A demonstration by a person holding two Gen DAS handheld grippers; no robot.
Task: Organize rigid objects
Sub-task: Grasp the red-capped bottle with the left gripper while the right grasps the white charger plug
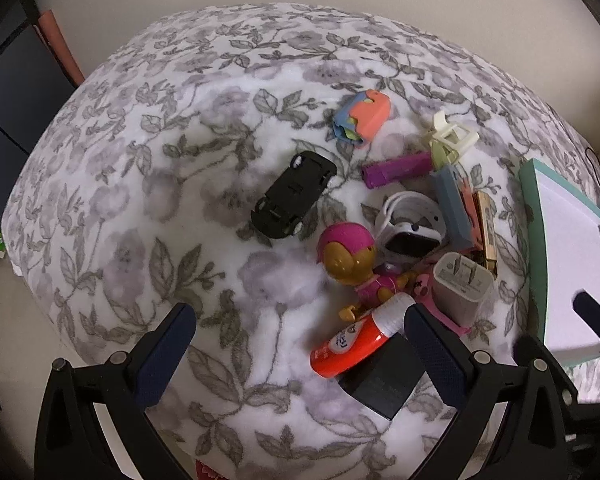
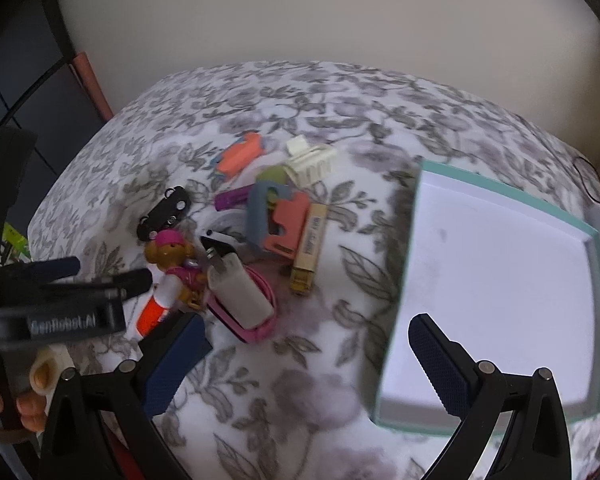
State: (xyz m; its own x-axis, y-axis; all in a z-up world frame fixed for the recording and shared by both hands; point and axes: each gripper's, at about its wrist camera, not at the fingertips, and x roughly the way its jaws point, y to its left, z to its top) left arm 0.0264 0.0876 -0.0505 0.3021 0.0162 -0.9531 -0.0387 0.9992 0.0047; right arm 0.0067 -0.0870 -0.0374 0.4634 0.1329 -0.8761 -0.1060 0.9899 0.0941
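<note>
The floral blanket [image 1: 140, 184] lies bare across its left half, giving open room out to its rounded left edge. The left gripper [image 1: 300, 328] hovers above it with its 2 fingers apart, nothing between them. Furthest left of the objects, a black toy car [image 1: 294, 194] lies alone, upside down. Right of it the clutter packs tight: a pink-helmeted toy figure [image 1: 350, 258] lies touching a red-and-white tube [image 1: 354, 346], which rests against a black block [image 1: 384, 380] just beside the left gripper's right finger. Behind them sit a white smartwatch [image 1: 410, 226], a purple cylinder [image 1: 398, 168] and a coral-and-blue piece [image 1: 364, 118]. A white charger [image 1: 462, 286] lies on a pink band. A gold harmonica-like bar [image 2: 308, 248] lies near the teal-rimmed tray [image 2: 420, 216], whose white floor shows nothing on it, at the blanket's right edge. The right gripper [image 2: 304, 348] hangs spread wide, its left finger near the charger and its right finger over the tray's near corner.
</note>
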